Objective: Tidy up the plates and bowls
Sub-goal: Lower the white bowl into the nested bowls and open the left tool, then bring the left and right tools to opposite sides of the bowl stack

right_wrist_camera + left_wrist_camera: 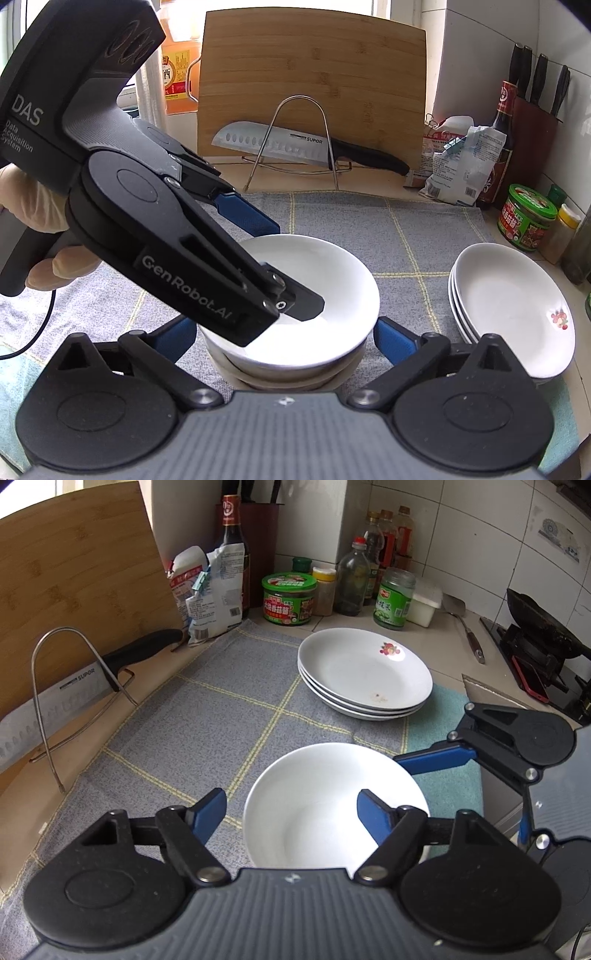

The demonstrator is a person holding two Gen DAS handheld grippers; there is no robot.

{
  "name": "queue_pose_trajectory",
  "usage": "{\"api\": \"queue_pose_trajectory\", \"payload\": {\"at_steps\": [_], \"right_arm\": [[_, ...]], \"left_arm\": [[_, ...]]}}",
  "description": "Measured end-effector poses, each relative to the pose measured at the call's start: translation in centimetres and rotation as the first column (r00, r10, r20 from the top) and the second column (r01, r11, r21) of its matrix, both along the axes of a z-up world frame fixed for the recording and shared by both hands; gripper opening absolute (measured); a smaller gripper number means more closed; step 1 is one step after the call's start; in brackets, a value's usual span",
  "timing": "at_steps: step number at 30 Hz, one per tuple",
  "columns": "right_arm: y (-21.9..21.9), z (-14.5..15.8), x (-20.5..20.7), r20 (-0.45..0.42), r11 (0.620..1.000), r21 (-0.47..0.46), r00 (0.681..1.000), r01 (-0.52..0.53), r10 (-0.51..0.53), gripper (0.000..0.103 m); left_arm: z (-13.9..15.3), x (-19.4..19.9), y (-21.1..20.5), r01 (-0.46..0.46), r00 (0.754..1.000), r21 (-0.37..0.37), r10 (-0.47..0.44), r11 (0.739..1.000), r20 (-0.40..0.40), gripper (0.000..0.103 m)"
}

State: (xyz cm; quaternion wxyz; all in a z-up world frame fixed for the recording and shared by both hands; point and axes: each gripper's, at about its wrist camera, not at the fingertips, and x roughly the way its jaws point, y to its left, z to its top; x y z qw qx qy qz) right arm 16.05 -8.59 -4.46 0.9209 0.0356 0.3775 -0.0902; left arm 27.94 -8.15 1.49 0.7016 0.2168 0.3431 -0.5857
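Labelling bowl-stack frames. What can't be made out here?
- Count of bowls in the stack: right wrist view, right gripper body cuts off the lower ones.
- Bowl floor: right wrist view, left gripper finger covers part.
- Bowl near rim: left wrist view, left gripper body hides it.
- Wok: left wrist view, cropped by the frame edge.
- Jar label text: too small.
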Motion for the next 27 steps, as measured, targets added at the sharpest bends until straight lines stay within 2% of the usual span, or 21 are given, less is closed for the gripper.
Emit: {"api": "queue_pose_trajectory", "payload": {"at_steps": [4,12,17,27], "right_arm": [[0.3,0.5,-0.7,0.007,1.000,-0.006,1.000,0.006,-0.006,0.103],[0.3,2.2,-1.6,0.081,0.998,-0.016,0.995,0.056,-0.054,0.103],[-0.4,1.3,-1.3,0.046,0.995,-0.019,0.994,0.098,-0.097,0.103],[0.3,1.6,-2.4,0.035,0.995,-0.041,0.995,0.090,-0.088,0.103]], "left_arm": [[0.9,0.8,1.3,-0.050,0.999,-0.029,0.051,0.998,0.014,0.085],[1.3,1.3,4.2,-0.150,0.987,-0.066,0.153,0.987,0.056,0.091],[1.0,0.8,5.9,-0.192,0.979,-0.083,0.197,0.978,0.057,0.091],[0.7,-0.1,8.8,-0.173,0.981,-0.105,0.181,0.979,0.075,0.094]]}}
